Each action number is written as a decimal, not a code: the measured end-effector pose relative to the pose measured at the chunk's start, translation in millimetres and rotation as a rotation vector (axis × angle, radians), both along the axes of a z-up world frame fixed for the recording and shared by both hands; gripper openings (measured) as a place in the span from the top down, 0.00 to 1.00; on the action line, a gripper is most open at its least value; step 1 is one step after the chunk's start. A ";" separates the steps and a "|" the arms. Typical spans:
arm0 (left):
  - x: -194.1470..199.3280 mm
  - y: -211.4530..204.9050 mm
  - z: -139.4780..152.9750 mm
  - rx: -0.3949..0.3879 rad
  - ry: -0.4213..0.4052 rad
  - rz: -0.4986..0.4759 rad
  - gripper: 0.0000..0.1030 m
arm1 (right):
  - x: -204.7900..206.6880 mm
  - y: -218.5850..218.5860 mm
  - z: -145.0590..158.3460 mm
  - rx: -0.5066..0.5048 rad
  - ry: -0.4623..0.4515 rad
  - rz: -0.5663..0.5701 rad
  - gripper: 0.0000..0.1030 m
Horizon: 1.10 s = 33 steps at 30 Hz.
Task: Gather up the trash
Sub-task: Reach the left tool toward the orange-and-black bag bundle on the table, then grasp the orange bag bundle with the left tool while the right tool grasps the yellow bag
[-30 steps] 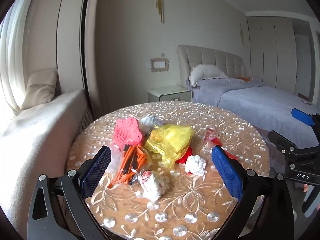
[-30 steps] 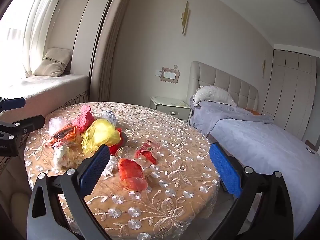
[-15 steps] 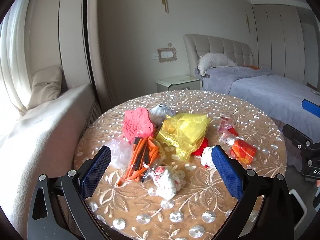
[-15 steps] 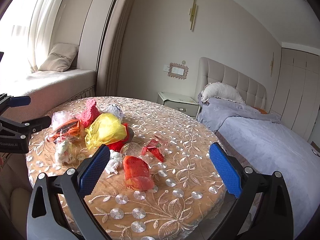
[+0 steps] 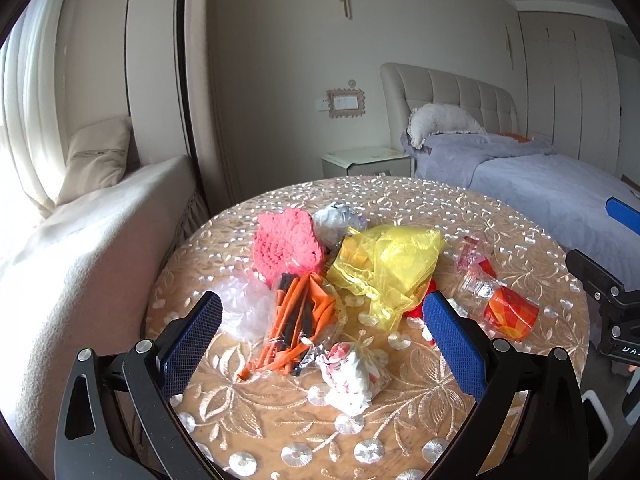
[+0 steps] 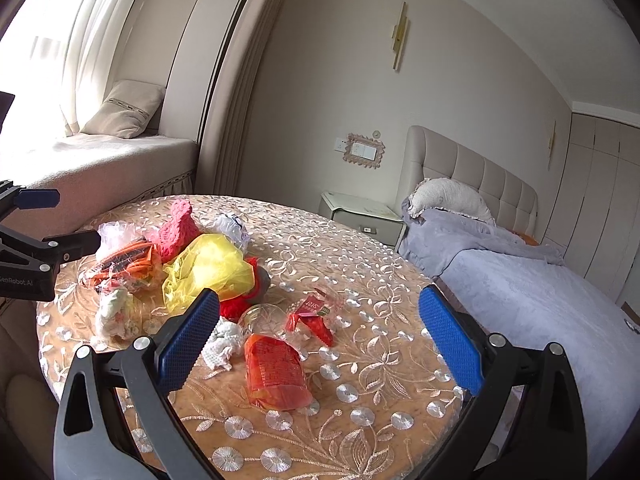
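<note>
Trash lies heaped on a round table [image 5: 400, 432] [image 6: 372, 264] with an embroidered cloth. I see a pink knitted piece [image 5: 286, 242] [image 6: 178, 230], a yellow plastic bag [image 5: 390, 268] [image 6: 208, 268], an orange-and-black wrapper [image 5: 302, 316] [image 6: 128, 258], crumpled white paper [image 5: 352, 372] [image 6: 114, 312], and a clear bottle with an orange label [image 5: 500, 306] [image 6: 274, 368]. My left gripper [image 5: 320, 336] is open above the near edge, framing the wrapper and paper. Open too, my right gripper [image 6: 318, 334] hovers over the bottle and a red wrapper [image 6: 312, 316].
A cushioned window bench [image 5: 80, 248] [image 6: 104, 160] runs along the left. A bed [image 5: 552, 184] [image 6: 540, 292] with a grey cover stands at the right, and a nightstand [image 5: 366, 160] [image 6: 360, 214] sits behind the table.
Both grippers have drawn closer to the table and tilted down, so the trash looms larger. Both stay open and nothing has been picked up.
</note>
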<state>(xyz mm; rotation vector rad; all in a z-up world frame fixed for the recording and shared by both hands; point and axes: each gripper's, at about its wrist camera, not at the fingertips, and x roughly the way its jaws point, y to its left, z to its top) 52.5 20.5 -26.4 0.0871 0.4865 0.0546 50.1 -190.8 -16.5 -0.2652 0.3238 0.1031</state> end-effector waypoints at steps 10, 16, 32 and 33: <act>30.5 20.4 -21.2 -0.043 0.046 0.014 0.04 | 27.9 23.0 -10.0 -0.029 0.028 0.071 0.04; 46.6 29.5 -34.9 -0.054 0.082 0.026 0.04 | 45.2 38.9 -17.4 -0.041 0.050 0.114 0.04; 91.7 49.3 -78.7 -0.150 0.239 -0.015 0.35 | 61.7 48.9 -22.5 -0.023 0.080 0.132 0.04; 94.3 50.8 -81.3 -0.158 0.250 -0.021 0.47 | 61.7 49.2 -22.5 -0.022 0.081 0.134 0.04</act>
